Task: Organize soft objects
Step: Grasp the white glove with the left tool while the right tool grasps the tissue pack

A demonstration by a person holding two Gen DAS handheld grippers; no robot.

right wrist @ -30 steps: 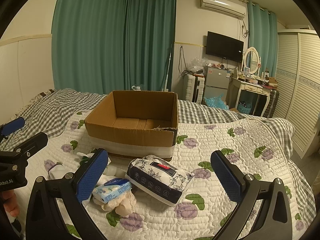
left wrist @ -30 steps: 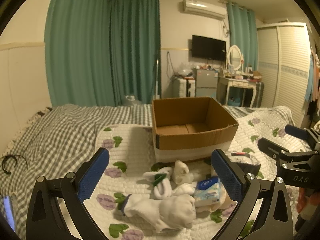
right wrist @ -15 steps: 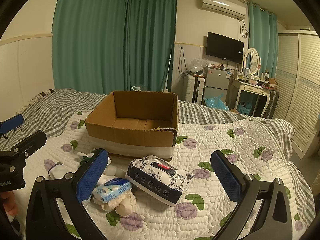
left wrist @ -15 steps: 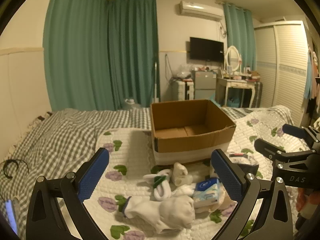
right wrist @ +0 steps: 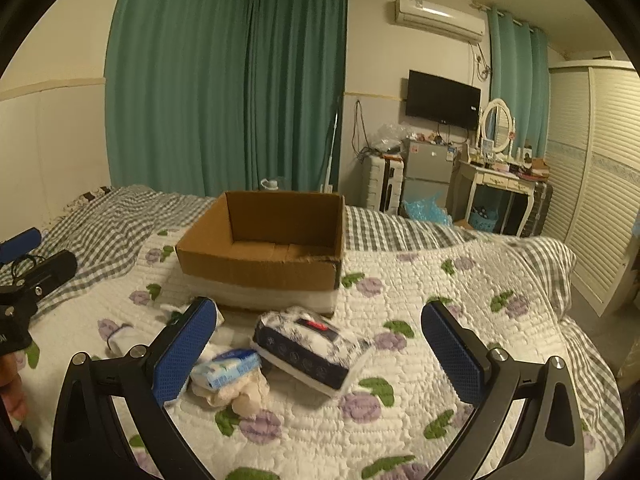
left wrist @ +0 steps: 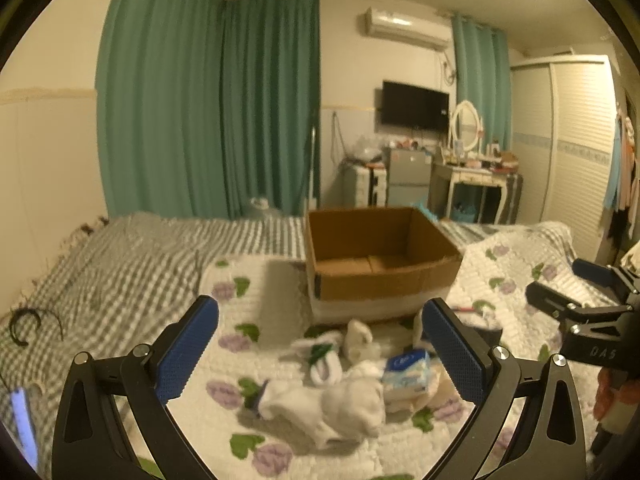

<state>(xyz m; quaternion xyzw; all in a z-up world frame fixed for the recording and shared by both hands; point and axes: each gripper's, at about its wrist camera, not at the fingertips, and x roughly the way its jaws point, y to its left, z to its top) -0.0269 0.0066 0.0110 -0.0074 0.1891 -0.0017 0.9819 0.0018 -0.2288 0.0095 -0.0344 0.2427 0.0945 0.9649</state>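
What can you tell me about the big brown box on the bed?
The cardboard box is brown, open at the top, with nothing visible inside. Its floor shows the folded bottom flaps meeting at a seam. A whitish band runs around its lower part, and the front right top corner looks a bit torn. It sits upright on the flowered quilt. A dark patterned tissue pack and white socks lie just in front of it.

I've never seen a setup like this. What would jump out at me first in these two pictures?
Probably the open cardboard box, empty as far as can be seen, standing in the middle of the floral quilt. Just in front of it lies a small heap: a patterned tissue pack, a small blue tissue packet and white socks. In the foreground, the blue-padded right tool and left tool are both spread wide, holding nothing.
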